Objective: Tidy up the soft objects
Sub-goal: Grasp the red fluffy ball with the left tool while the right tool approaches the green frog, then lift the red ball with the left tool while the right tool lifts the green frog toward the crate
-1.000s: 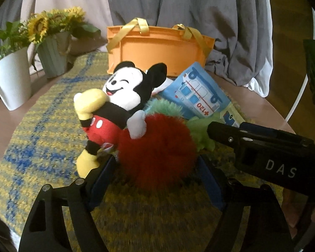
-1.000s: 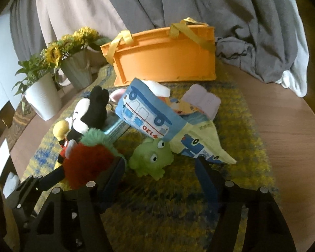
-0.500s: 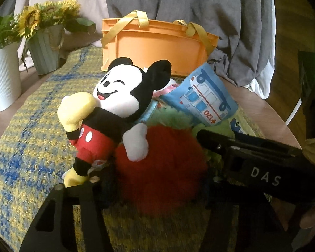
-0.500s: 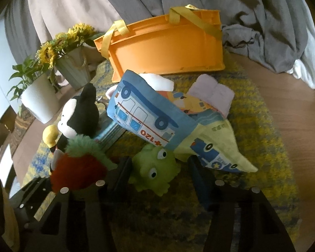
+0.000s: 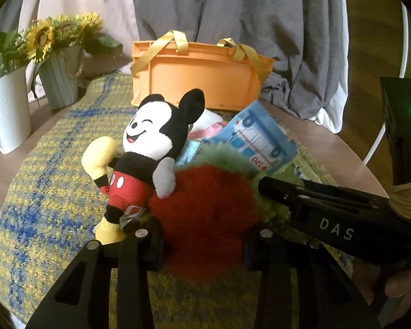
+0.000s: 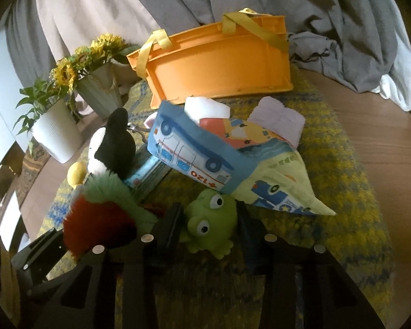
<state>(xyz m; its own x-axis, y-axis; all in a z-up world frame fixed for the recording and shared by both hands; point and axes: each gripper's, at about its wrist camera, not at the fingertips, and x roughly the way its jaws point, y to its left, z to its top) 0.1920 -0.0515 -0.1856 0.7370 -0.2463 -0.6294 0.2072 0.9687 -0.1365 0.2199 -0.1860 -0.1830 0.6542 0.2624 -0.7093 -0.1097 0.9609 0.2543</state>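
A fluffy red pompom with green fringe (image 5: 205, 213) sits between my left gripper's (image 5: 202, 249) fingers, which press its sides; it also shows in the right wrist view (image 6: 101, 222). A Mickey Mouse plush (image 5: 148, 148) leans on its left side. My right gripper (image 6: 209, 227) has its fingers on both sides of a green frog toy (image 6: 211, 222), touching it. A blue train-print cloth book (image 6: 194, 156) and a pale pink folded cloth (image 6: 279, 118) lie behind. The orange basket (image 6: 219, 65) with yellow handles stands at the back.
A yellow and blue woven mat (image 5: 41, 181) covers the round wooden table (image 6: 383, 137). A white planter (image 5: 5, 109) and a grey vase of sunflowers (image 5: 60, 82) stand at the back left. Grey fabric (image 5: 260, 13) hangs behind the basket.
Both grippers moved forward and narrowed: the left around the red pompom, the right around the green frog, which now sits between its fingers.
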